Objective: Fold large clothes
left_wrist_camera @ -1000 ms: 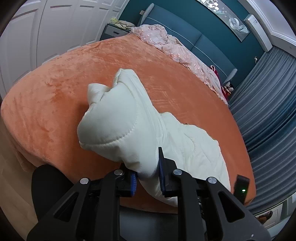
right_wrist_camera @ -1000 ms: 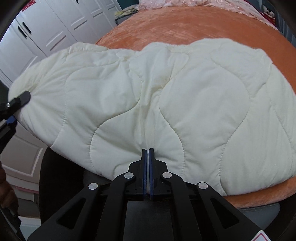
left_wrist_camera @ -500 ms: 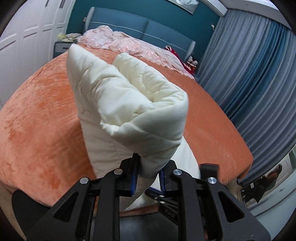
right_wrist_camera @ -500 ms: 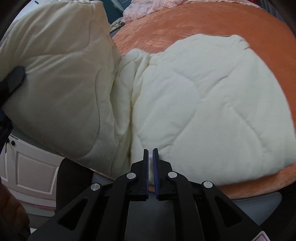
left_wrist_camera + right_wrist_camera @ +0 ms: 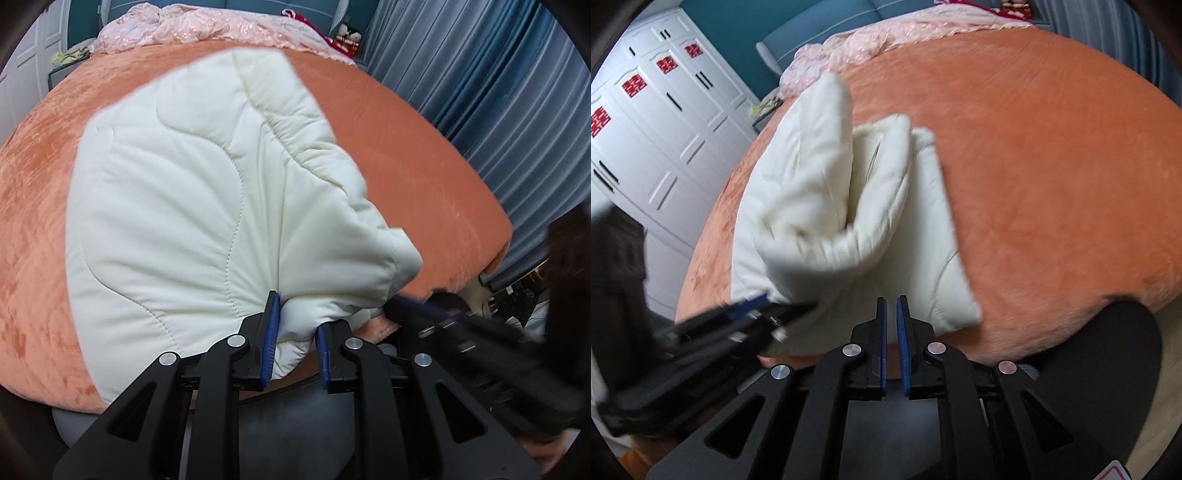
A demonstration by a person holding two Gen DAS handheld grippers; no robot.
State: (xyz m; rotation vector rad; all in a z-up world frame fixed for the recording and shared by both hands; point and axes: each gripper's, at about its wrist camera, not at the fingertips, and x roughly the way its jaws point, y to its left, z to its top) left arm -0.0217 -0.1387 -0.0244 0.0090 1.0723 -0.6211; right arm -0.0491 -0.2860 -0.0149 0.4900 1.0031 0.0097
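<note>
The quilted coat lies doubled over on the bed — one fold made. Left gripper grips its edge; right gripper narrow, empty — squaring and release remain.

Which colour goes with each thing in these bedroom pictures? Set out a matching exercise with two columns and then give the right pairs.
Column one:
1. quilted garment
2. bed cover
3. curtains
4. wardrobe doors

Column two:
A. grey-blue
B. white with red emblems
C. cream
D. orange

Pairs: 1-C, 2-D, 3-A, 4-B
</note>
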